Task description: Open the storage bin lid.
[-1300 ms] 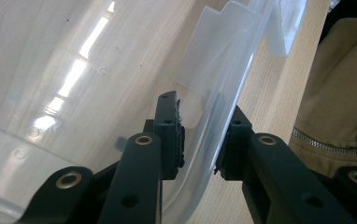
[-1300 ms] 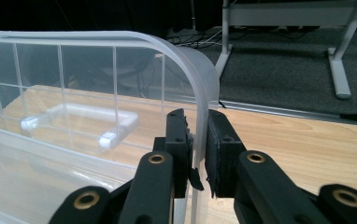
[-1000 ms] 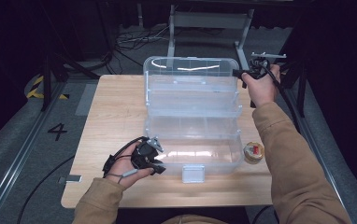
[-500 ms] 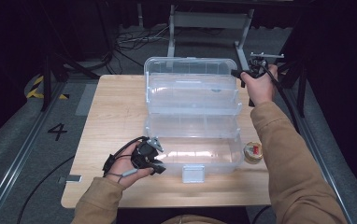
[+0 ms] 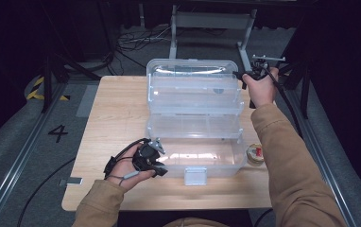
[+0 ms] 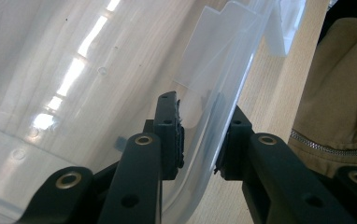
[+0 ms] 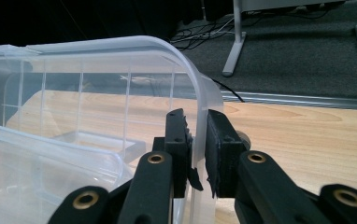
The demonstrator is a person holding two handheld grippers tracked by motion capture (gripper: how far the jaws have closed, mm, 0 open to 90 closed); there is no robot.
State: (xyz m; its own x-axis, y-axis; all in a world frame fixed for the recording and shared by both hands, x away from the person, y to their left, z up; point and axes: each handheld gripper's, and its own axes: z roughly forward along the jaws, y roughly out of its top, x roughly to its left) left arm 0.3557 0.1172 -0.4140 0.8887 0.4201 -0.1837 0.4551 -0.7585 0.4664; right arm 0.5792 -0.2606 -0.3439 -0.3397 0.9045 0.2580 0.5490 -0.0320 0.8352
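High view: clear plastic box (image 5: 195,118) standing open mid-desk (image 5: 112,109). Left gripper (image 5: 156,158) jaws clamped on near-left wall; right gripper (image 5: 244,75) jaws pinching lid rim, far-right corner.

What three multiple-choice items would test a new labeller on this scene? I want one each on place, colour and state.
1. Where does the small round tin sit?
A. inside the box
B. on the table right of the box
C. on the floor

2. What colour is the storage box?
A. clear
B. red
C. black

3. What does the right gripper do?
A. hangs free
B. clamps the box lid's rim
C. holds the tin

Answers: 1 B, it rests on the wooden table beside the box's right end. 2 A, the wood shows through it. 3 B, its fingers pinch the lid.
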